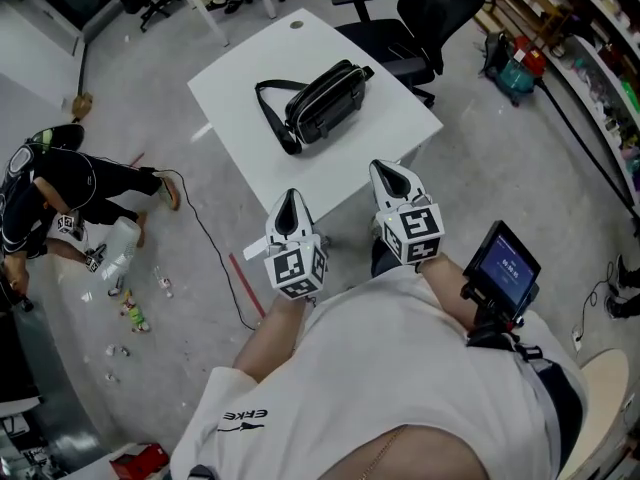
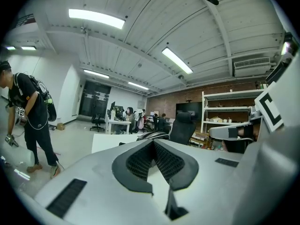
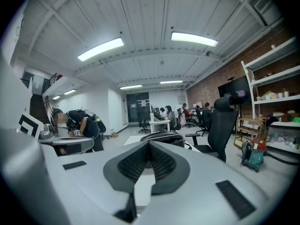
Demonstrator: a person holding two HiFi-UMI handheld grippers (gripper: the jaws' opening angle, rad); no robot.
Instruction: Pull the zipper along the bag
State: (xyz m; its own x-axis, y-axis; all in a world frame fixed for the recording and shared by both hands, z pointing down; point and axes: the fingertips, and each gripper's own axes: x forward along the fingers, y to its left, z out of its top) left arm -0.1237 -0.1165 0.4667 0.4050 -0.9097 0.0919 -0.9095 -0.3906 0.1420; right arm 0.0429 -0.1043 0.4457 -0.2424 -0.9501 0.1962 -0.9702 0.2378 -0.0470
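A black bag [image 1: 322,100] with a shoulder strap lies on the small white table [image 1: 245,73]. Both grippers are held short of the table's near edge, pointing toward it, and neither touches the bag. My left gripper [image 1: 291,198] has its jaws together with nothing between them. My right gripper [image 1: 386,169], a little closer to the table, is shut and empty too. In the left gripper view the bag [image 2: 151,135] shows just beyond the closed tips [image 2: 153,142]. The right gripper view has the bag [image 3: 165,138] lying past the closed tips [image 3: 149,143].
A black office chair [image 1: 432,13] stands at the table's far right corner. A person [image 1: 60,183] bends over small items on the floor at the left. Shelving [image 1: 590,28] lines the right wall. A small screen [image 1: 505,266] sits by the right arm.
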